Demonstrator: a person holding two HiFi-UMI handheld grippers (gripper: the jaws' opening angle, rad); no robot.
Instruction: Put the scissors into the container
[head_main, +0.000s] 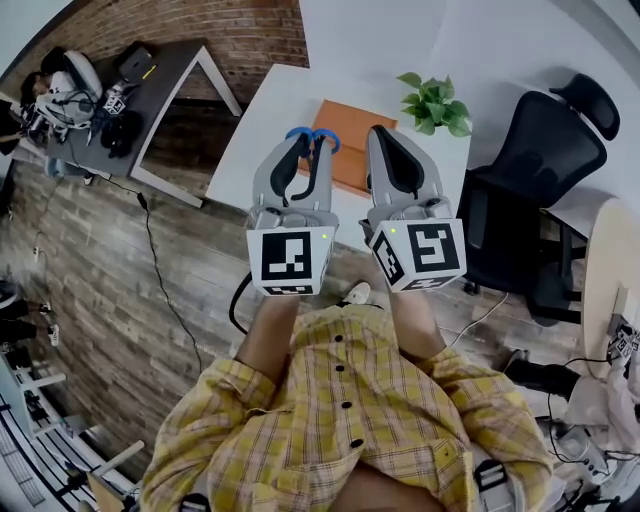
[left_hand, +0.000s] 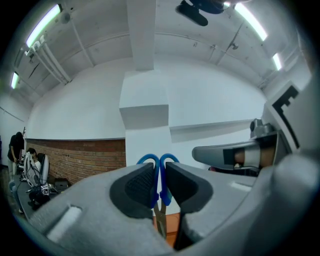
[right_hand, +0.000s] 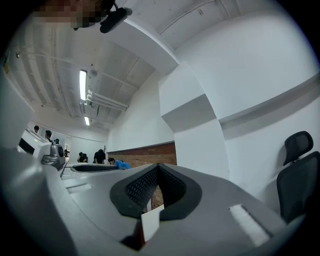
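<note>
No words, numbers or brand names can be read in any view. The only printed signs are black-and-white square marker patterns, and they carry no letters. One faces up on the left marker cube (head_main: 292, 260), at the near end of the left gripper (head_main: 312, 140). Two more show on adjoining faces of the right marker cube (head_main: 420, 255), on the right gripper (head_main: 378, 135). A small tag (head_main: 114, 101) of the same kind lies among gear on the dark desk (head_main: 175, 70) at far left. Another edge tag (head_main: 624, 343) shows at the right border. Both are too small to make out.
</note>
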